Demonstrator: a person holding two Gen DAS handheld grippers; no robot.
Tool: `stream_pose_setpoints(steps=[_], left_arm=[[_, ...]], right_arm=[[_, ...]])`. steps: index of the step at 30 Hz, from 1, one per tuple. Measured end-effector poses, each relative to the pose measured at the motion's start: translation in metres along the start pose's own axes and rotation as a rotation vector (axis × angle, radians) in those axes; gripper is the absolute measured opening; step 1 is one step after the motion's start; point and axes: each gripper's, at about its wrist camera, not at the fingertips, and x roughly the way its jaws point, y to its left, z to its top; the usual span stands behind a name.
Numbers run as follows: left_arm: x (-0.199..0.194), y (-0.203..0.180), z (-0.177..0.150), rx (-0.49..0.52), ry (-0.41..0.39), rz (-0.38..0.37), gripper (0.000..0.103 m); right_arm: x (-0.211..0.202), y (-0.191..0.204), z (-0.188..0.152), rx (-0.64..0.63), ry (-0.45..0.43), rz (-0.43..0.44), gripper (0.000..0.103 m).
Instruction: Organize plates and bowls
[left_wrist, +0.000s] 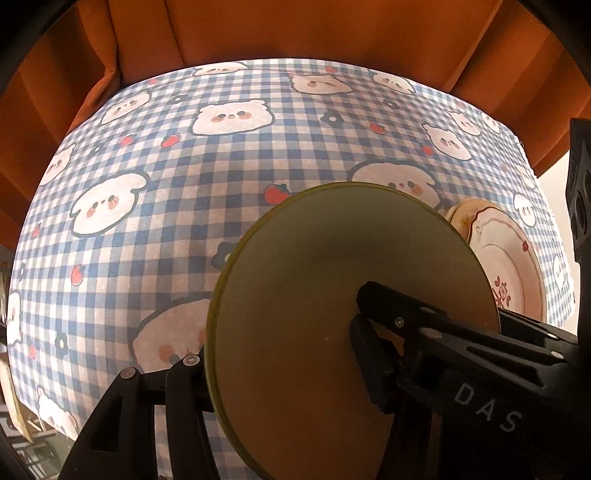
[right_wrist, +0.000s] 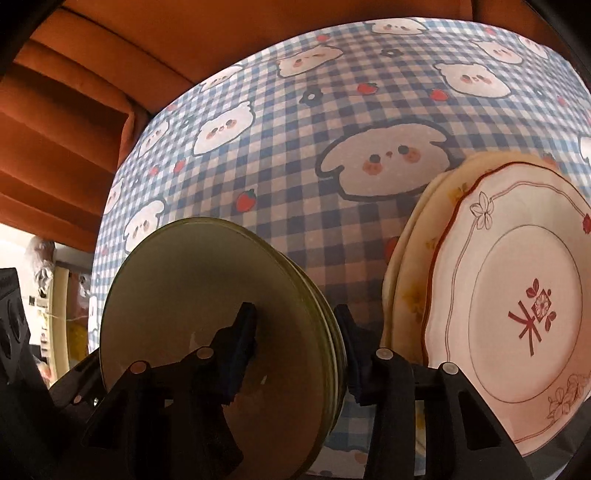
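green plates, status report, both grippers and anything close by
Left gripper clamped on round olive-green plates. Right gripper straddling the same plates, grip unclear. White floral-rimmed plates stacked just right; checked tablecloth bare beyond.

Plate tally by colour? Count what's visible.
olive-green plates: at least 2, stacked on edge, rims hard to separate
cream plates with yellow flowers: 2
white plate with red trim: 1
Total: at least 5
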Motion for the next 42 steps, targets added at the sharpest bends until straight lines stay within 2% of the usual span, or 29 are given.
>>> stream_pose_setpoints(steps=[4,11,23,31,42], left_arm=[[-0.003,-0.001,-0.002,-0.002,0.006,0.004,0.057],[-0.010,0.005,-0.008,-0.010,0.033,-0.030,0.057],[-0.051,-0.005,-0.006,0.031,-0.040,-0.078,0.057],[-0.064,-0.029,-0.007,0.019,-0.102,-0.075,0.057],[-0.064,-0.078,-0.012,0.010,-0.156,-0.062,0.057]], right_arm=[[-0.001,0.001,-0.001,-0.008,0.007,-0.008,0.047],[-0.009,0.008,-0.011,0.021,0.005,-0.038,0.047],[-0.058,0.023,-0.014,0.042,-0.086,-0.079,0.047],[-0.085,0.009,-0.013,0.006,-0.135,-0.072,0.047],[-0.112,-0.038,-0.014,-0.029,-0.174,-0.052,0.047]])
